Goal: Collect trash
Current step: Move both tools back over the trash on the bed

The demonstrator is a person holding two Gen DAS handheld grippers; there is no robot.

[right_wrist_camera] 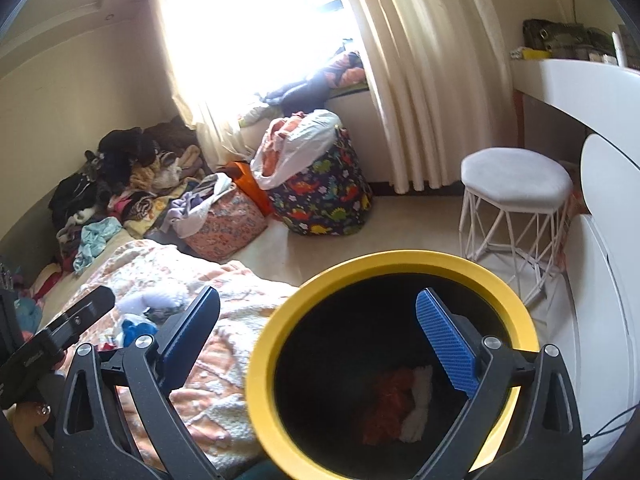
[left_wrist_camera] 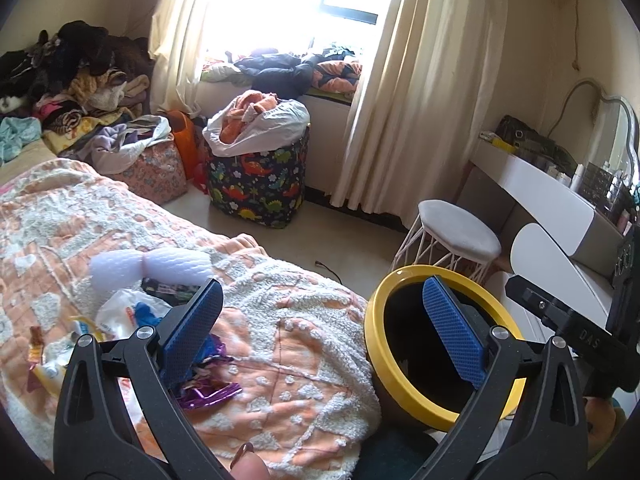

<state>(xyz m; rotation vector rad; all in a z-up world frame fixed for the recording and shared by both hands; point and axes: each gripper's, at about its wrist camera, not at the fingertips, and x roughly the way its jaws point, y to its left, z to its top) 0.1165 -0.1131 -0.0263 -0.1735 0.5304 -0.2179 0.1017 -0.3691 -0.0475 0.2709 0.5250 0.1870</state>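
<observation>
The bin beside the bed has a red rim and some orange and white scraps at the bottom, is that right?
Not quite: the bin's rim is yellow, not red, as the right wrist view shows. The orange and white scraps do lie at its bottom, beside the bed.

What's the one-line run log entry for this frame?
right hand-held gripper: open, empty | left hand-held gripper: open, empty | yellow-rimmed black bin: red and white scraps inside | crinkled purple foil wrapper: on bed

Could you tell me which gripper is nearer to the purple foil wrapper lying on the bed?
Left. The left gripper hangs just above the purple foil wrapper, jaws open; the right gripper is over the yellow-rimmed bin beside the bed.
</observation>
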